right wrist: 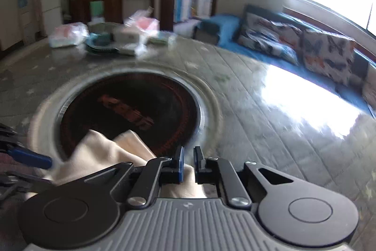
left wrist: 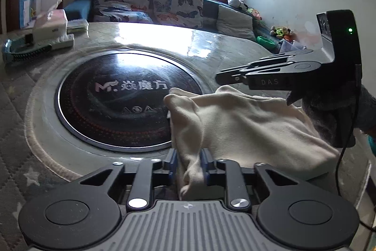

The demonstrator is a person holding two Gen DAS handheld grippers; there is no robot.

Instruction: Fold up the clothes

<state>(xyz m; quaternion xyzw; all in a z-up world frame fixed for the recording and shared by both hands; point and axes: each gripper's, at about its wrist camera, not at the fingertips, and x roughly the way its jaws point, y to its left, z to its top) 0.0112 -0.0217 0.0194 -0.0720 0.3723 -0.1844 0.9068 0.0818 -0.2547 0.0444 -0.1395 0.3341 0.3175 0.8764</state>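
At the near edge of the round quilted grey tabletop (left wrist: 28, 95), partly over its black glass cooktop disc (left wrist: 112, 98), a cream soft cloth garment (left wrist: 235, 124) is clamped by the left gripper (left wrist: 188, 162). The right gripper (right wrist: 188, 165) is narrowly parted, cloth between its pads; grip cannot be told.

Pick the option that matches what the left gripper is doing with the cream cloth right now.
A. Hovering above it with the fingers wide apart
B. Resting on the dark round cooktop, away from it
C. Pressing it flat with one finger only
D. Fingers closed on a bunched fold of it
D: in the left wrist view the left gripper has both blue-padded fingers clamped on a bunched fold of the cream cloth.
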